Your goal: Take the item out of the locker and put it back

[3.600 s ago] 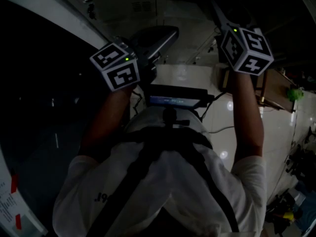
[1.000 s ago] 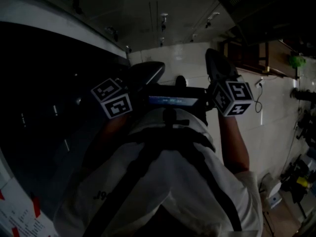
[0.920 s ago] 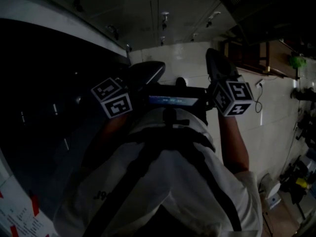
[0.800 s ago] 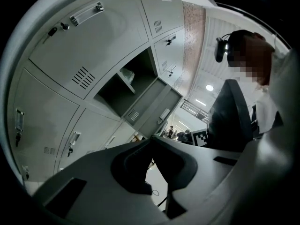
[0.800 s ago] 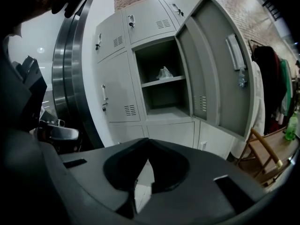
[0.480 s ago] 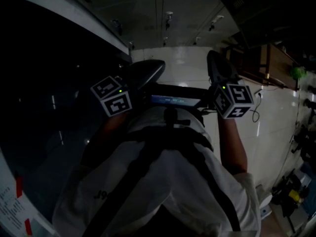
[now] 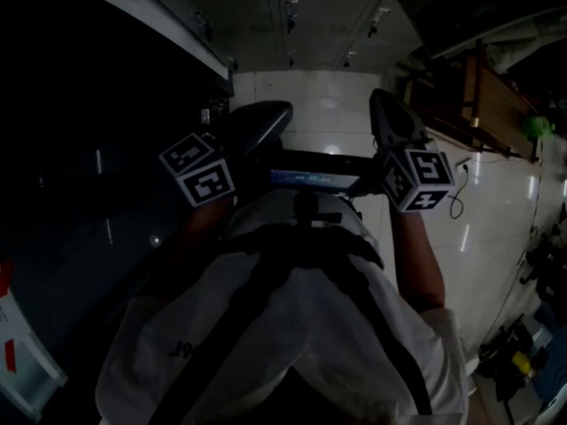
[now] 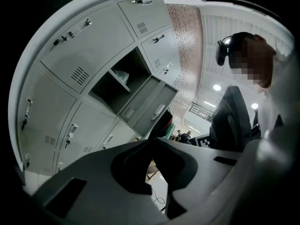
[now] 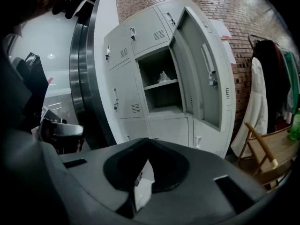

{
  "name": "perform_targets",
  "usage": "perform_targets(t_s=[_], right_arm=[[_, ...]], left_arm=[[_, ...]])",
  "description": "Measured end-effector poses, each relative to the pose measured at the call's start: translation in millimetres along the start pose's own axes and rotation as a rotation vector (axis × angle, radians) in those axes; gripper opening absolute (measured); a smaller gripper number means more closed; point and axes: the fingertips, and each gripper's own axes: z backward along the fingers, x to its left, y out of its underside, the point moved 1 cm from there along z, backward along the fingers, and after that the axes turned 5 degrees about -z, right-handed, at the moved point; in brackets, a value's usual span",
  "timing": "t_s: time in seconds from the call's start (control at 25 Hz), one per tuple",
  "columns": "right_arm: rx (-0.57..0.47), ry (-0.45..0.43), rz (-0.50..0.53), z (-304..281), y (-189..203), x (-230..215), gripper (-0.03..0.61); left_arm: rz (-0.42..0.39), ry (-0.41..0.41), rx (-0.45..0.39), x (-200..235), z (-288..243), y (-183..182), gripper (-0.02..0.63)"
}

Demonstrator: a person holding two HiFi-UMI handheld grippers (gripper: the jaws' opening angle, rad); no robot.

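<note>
In the right gripper view, the grey locker bank [image 9: 140, 97] stands ahead with one door [image 9: 199, 74] swung open. A small pale item [image 9: 163, 76] lies on the shelf inside. The left gripper view shows the same open compartment [image 8: 123, 81] and the item [image 8: 121, 74]. My left gripper [image 8: 151, 140] and right gripper [image 9: 149, 141] are both shut with nothing between their jaws, well short of the locker. In the head view, the left gripper [image 7: 266, 122] and right gripper [image 7: 390, 113] are held in front of the person's chest.
A wooden chair [image 9: 265, 156] and a hanging white coat [image 9: 255, 102] stand right of the lockers against a brick wall [image 9: 234, 3]. A dark curved column [image 9: 82, 78] rises left of them. A cable [image 7: 456, 204] lies on the pale tiled floor [image 7: 310, 113].
Both grippers have come down from a higher raised position to chest height. Over the last second they stay put while the head view swings slightly and the lockers slide up the frame.
</note>
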Motion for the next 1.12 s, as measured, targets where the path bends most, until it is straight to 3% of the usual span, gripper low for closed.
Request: perform_targets(t_s=[0.64, 0.92, 1.12], right_arm=[[-0.008, -0.076, -0.005, 90.4, 40.6, -15.7, 0.0], [0.008, -0.104, 0.016, 105.0, 51.7, -10.2, 0.0], [0.004, -0.096, 0.016, 106.3, 50.1, 1.6, 0.0]], left_arm=[[-0.037, -0.033, -0.009, -93.9, -9.8, 59.3, 0.003], [-0.032, -0.071, -0.051, -104.5, -0.6, 69.3, 0.003], [-0.031, -0.054, -0.041, -107.4, 10.0, 67.6, 0.003]])
